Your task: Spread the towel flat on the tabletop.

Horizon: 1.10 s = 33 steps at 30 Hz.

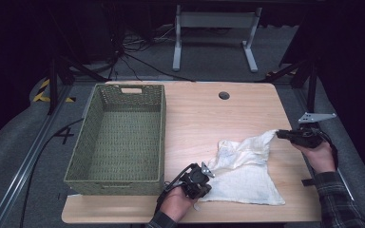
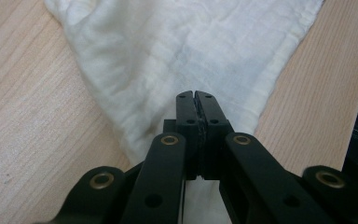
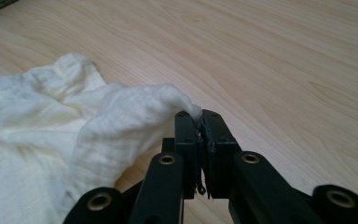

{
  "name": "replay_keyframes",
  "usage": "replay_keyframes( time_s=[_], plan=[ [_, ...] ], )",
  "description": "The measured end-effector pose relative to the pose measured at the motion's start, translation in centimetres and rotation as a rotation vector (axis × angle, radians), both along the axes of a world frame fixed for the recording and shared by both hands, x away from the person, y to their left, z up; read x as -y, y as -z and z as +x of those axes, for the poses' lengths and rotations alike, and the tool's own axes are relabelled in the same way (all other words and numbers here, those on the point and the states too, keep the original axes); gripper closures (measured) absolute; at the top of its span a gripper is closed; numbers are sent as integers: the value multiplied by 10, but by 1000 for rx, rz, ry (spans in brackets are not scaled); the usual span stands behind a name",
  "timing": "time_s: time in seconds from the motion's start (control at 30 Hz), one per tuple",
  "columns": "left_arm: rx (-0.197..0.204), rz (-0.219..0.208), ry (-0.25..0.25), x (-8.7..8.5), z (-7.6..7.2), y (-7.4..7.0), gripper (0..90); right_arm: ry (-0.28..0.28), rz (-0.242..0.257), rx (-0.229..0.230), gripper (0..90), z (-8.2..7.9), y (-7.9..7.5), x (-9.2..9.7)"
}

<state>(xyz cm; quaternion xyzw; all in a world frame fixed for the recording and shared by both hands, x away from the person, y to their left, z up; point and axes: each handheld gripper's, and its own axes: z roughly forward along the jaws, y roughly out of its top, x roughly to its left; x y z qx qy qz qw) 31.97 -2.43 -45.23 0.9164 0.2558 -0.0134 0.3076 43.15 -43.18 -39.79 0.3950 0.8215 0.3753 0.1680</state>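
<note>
High view: both corners pinched | left hand-held gripper (image 1: 200,183) clamps cloth (image 1: 247,178) | right hand-held gripper (image 1: 285,134) clamps far corner | cloth bunched on counter (image 1: 199,114), spreading left | basket (image 1: 100,179) empty

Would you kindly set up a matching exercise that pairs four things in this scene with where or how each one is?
Things:
1. left gripper
2. right gripper
3. woven basket
4. round hole

Places or states:
A. stands empty on the left part of the table
B. shut on the near corner of the white cloth
C. in the tabletop near the far edge
D. shut on the cloth's far right corner, lifting it off the table

Pairs: 1-B, 2-D, 3-A, 4-C
</note>
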Motion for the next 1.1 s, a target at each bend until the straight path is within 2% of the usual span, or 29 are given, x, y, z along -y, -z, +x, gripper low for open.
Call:
replay_keyframes(
  time_s=[0.07,0.13,0.23,0.3,0.37,0.5,0.6,0.73,1.0,1.1],
  plan=[
    [0,0,0,0,0,0,892,14,-9,1,861,1,0,2],
    [0,0,0,0,0,0,892,61,-26,4,860,5,1,7],
    [3,0,-1,0,0,0,892,125,-21,30,852,10,2,14],
    [4,1,-1,0,0,0,892,130,-19,32,844,11,2,16],
    [6,5,-6,1,-1,-1,890,136,-4,30,768,10,2,17],
    [-10,-11,1,2,0,-1,884,109,13,18,741,4,4,16],
    [-5,-40,-5,3,-1,-6,882,57,29,-7,794,-6,8,9],
    [26,-60,-29,8,5,-14,846,-29,24,-36,886,-19,15,-8],
    [78,-74,-64,13,21,-26,815,-118,8,-77,890,-37,24,-31],
    [97,-77,-89,16,32,-31,801,-150,-22,-101,890,-43,31,-39]
  ],
)
